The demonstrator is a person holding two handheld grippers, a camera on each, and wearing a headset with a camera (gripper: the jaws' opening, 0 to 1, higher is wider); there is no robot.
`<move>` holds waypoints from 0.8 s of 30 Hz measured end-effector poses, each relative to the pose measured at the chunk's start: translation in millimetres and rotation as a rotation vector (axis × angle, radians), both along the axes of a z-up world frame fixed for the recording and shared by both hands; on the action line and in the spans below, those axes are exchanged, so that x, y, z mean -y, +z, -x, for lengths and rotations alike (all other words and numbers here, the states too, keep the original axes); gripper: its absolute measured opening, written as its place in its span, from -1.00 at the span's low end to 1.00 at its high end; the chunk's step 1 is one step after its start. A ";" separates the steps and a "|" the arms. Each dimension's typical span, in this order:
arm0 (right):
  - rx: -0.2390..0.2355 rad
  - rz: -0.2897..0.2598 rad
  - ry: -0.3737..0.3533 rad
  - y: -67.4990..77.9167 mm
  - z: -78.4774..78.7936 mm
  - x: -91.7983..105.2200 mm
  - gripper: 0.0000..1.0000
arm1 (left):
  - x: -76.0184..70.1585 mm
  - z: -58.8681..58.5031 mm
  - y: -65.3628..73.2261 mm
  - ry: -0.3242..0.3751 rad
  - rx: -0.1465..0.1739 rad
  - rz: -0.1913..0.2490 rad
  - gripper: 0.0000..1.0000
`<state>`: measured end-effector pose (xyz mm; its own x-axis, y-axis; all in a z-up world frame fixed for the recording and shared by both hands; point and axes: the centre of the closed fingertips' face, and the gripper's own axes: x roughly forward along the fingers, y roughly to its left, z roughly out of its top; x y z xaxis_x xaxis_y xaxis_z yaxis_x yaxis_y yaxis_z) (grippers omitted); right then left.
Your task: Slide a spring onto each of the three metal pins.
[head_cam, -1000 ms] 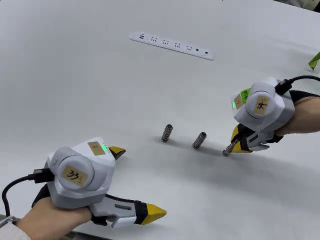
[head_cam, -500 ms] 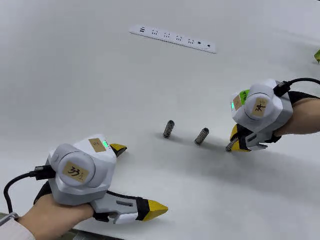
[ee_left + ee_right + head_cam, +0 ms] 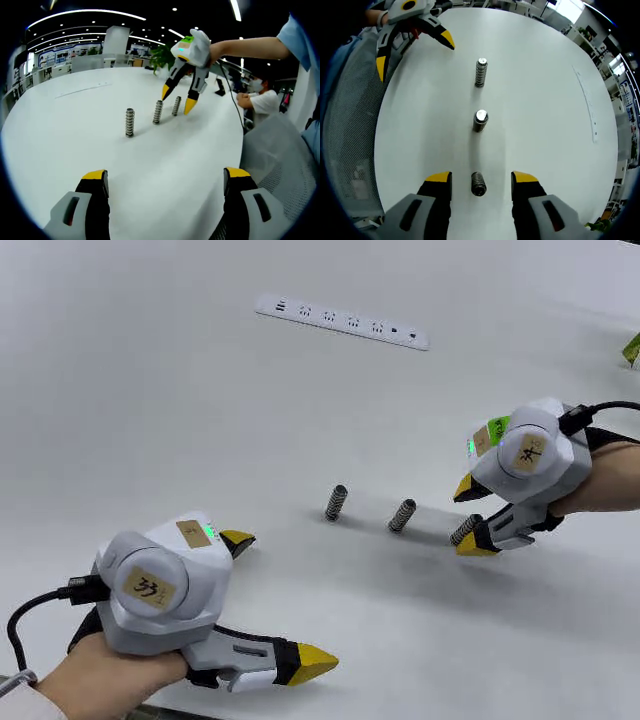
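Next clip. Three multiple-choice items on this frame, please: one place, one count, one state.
1. Where does the power strip lie? A) beyond the springs B) nearer than them C) among them
2. How many springs stand upright? A) two B) three C) five
3. The right hand-held gripper is: A) shut on a spring B) open astride the nearest spring C) lying flat
1A: it lies farther off than the row. 2B: three stand in line. 3B: the spring stands between parted jaws.
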<state>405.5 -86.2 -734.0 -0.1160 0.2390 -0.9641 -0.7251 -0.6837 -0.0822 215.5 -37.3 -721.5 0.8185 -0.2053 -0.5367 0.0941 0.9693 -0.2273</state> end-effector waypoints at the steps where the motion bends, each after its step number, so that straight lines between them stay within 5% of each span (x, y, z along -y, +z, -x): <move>1: -0.006 -0.012 -0.014 0.4 -0.2 0.7 0.10 | 0.1 0.1 1.2 -0.001 0.000 -0.002 0.95; 5: -0.012 -0.067 -0.043 2.2 -0.1 4.7 0.64 | -0.9 -0.1 5.1 -0.002 0.005 -0.007 0.95; 12: -0.038 -0.145 -0.132 5.1 1.0 21.3 0.97 | 2.1 -0.1 9.2 -0.017 0.011 -0.022 0.95; 20: -0.047 -0.193 -0.213 7.0 9.0 54.2 0.98 | 3.2 0.3 15.9 -0.027 0.020 -0.041 0.95; 24: -0.071 -0.265 -0.290 15.7 17.1 64.6 0.98 | 2.8 0.4 20.9 -0.033 0.028 -0.063 0.96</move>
<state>388.4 -150.8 -718.2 -0.0713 0.5108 -0.8567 -0.8954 -0.4112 -0.1707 215.0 -40.1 -700.7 0.8267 -0.1989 -0.5263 0.1317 0.9778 -0.1628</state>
